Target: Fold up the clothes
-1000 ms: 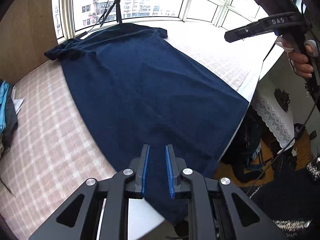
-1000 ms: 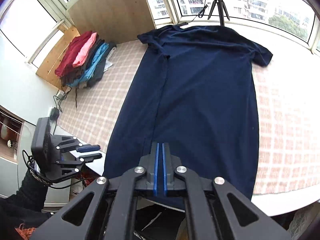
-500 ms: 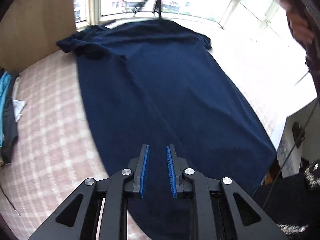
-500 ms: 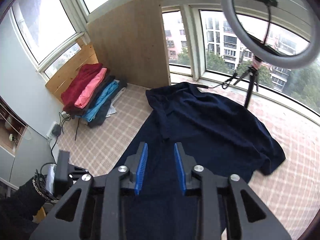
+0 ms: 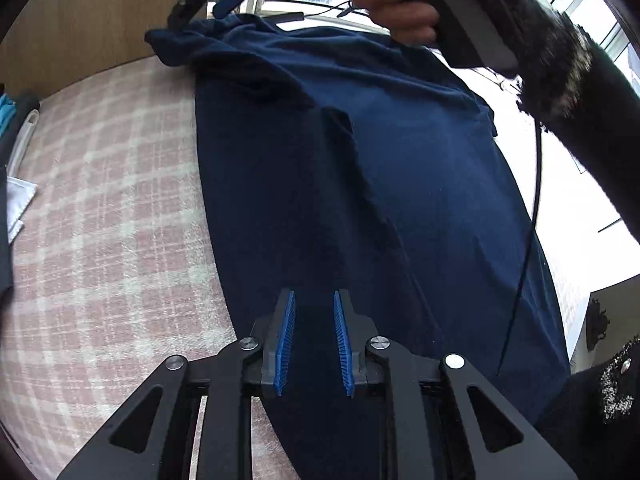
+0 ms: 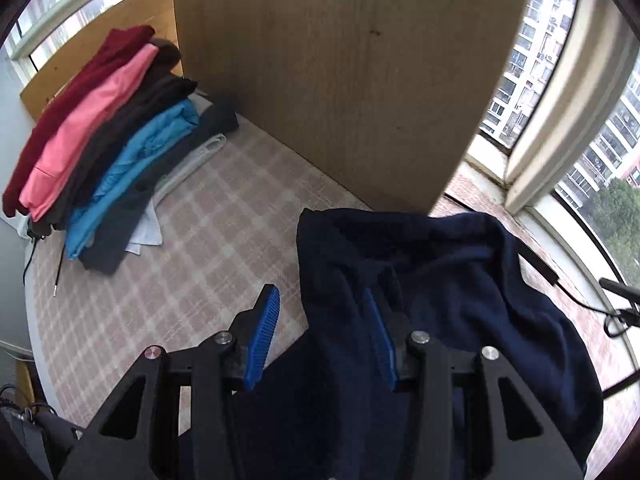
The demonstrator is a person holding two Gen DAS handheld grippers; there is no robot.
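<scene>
A navy T-shirt point(image 5: 360, 200) lies lengthwise on the pink checked cover point(image 5: 100, 200), hem towards me. My left gripper point(image 5: 314, 294) hovers open low over the hem end, nothing between its blue pads. At the far end a hand point(image 5: 400, 12) holds my right gripper point(image 5: 208, 4) over the bunched left sleeve point(image 5: 192, 46). In the right wrist view the right gripper point(image 6: 320, 290) stands wide open. The crumpled sleeve and shoulder of the T-shirt point(image 6: 460, 280) lie between its fingers and around the right one.
A stack of folded clothes point(image 6: 100, 140), red, pink, dark and blue, lies at the far left of the cover point(image 6: 200, 240). A wooden panel point(image 6: 340, 80) stands right behind the sleeve. Windows point(image 6: 580, 120) and a black cable point(image 6: 560, 284) run along the right.
The right gripper, shut a second ago, has opened wide and swung forward to the far sleeve by the wooden panel. The left gripper crept forward over the shirt, still open.
</scene>
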